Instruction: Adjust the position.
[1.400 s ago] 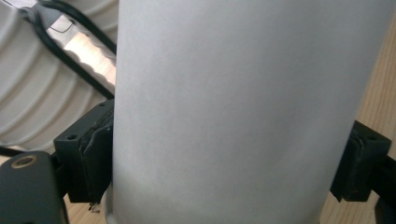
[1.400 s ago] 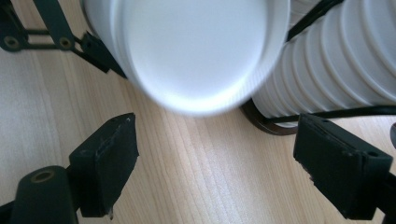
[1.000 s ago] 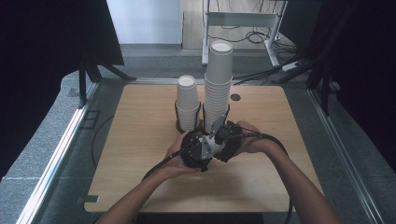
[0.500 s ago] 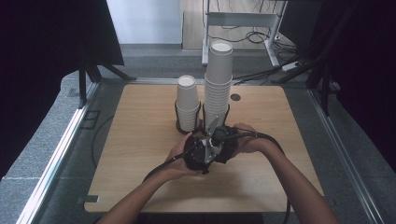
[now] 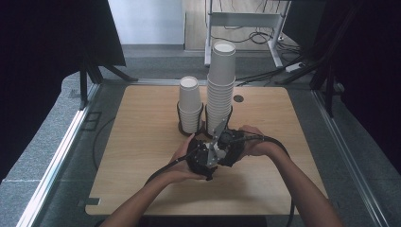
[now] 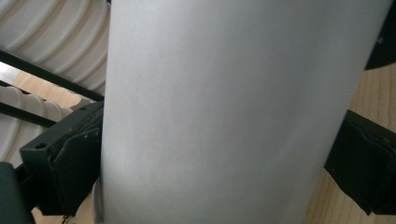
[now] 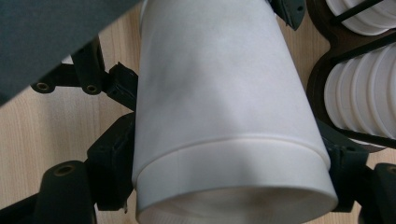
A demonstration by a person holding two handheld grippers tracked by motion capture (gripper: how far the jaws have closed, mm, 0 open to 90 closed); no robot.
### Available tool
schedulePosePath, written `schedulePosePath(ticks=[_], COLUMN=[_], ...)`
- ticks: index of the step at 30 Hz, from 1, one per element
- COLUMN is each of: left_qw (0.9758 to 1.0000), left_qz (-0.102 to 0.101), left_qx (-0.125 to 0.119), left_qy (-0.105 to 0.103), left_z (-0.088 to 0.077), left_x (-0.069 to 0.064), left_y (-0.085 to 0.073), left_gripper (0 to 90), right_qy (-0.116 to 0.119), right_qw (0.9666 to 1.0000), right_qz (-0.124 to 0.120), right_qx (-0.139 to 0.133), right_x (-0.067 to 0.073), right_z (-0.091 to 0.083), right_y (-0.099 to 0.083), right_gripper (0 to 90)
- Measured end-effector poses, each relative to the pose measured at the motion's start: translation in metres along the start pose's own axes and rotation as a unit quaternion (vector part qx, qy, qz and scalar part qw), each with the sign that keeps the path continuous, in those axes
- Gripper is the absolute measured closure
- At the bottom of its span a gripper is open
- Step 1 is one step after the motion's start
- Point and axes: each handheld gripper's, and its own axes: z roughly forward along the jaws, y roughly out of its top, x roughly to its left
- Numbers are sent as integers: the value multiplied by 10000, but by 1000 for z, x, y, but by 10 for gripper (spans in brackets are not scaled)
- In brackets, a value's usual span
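A white paper cup (image 7: 224, 116) is gripped between the jaws of both the left claw (image 5: 201, 158) and the right claw (image 5: 227, 142), above the middle of the light wooden desk (image 5: 137, 142); two stacks of white paper cups (image 5: 220, 85) stand behind, toward the far edge.

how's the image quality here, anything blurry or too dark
High view: wooden table evenly lit, surroundings very dark, slightly soft. Left gripper view: white cup so close it's a featureless grey blur. Right gripper view: cup sharper, its seam visible, black fingers in shadow.
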Motion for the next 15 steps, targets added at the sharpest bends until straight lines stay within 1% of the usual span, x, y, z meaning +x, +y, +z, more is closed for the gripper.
schedulePosePath(ticks=[3,4,5,6,7,8,12,15], left_qw=[10000,10000,10000,10000,9999,9998,9997,9994], left_qz=[5,-3,51,51,-33,-16,-53,-123], left_qx=[-15,-63,-71,-71,-143,-165,-200,-258], left_qy=[12,4,-12,-12,74,83,159,190], left_z=[-1,-2,-3,-3,-5,-7,-11,-16], left_x=[1,2,3,3,3,4,4,6], left_y=[0,-1,-1,-1,-2,-2,-3,-6], left_gripper=[6,5,3,1,0,0,0,0], right_qy=[-4,-21,-24,-24,-51,-71,-132,-184], right_qw=[10000,10000,10000,10000,10000,9999,9998,9996], right_qz=[16,32,41,41,64,92,120,196], right_qx=[-4,-38,-41,-41,-24,-15,-7,-84], right_x=[0,0,-1,-1,-2,-2,-4,-5], right_z=[0,0,0,0,1,1,0,-1], right_y=[-1,-2,-3,-3,-5,-5,-8,-11], right_gripper=[223,223,224,224,224,224,224,224])
